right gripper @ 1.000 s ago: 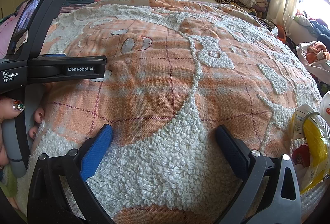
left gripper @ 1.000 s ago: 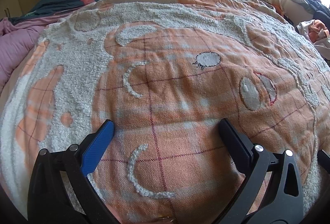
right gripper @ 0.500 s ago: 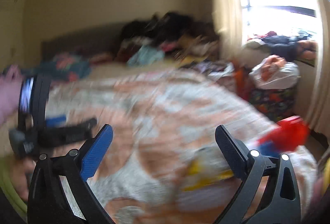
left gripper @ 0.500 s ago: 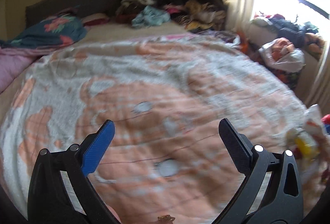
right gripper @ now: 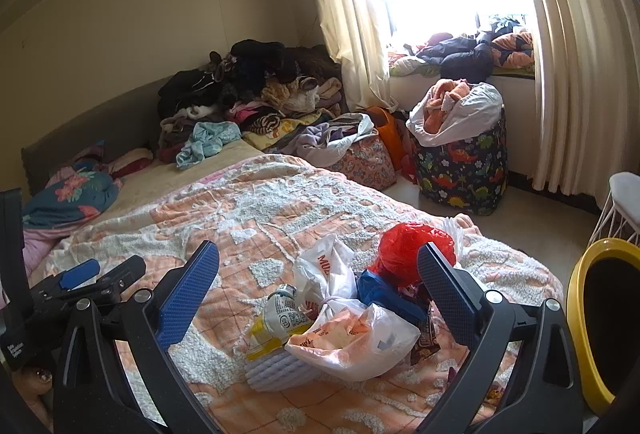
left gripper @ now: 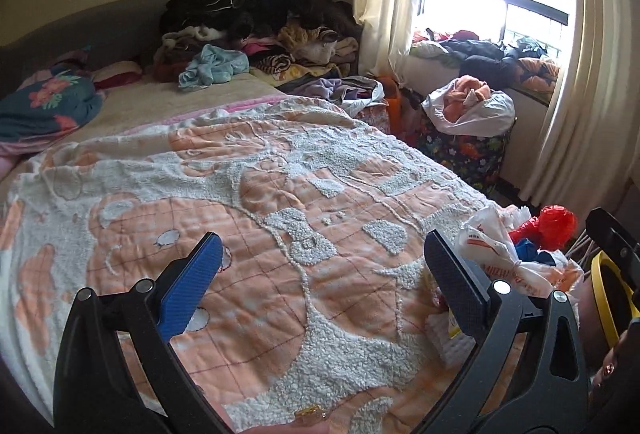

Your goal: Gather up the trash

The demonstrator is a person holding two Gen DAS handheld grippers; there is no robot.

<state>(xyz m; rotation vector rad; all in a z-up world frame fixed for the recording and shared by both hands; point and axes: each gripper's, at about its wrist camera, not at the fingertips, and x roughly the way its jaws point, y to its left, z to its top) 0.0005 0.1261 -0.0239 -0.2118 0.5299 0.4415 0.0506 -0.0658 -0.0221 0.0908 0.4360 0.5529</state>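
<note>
A: Red plastic tops the trash pile: a crumpled red bag (right gripper: 412, 250) at the far side, a white printed bag (right gripper: 326, 274) beside it, a clear knotted bag (right gripper: 360, 338) nearest the camera.

B: And the yellow snack wrapper (right gripper: 276, 326)?

A: It lies flat on the orange blanket (right gripper: 280, 210), long axis running from near left up to far right, torn end pointing toward the white bag.

B: The fingers?

A: The right gripper (right gripper: 318, 286) hangs wide apart, holding nothing, with the pile between its tips. The left gripper (left gripper: 322, 266) is also spread and empty; the pile sits just to its right, partly hidden, perhaps touching.

B: A bin?

A: A yellow-rimmed bin (right gripper: 600, 322) stands at the bed's right.
</note>
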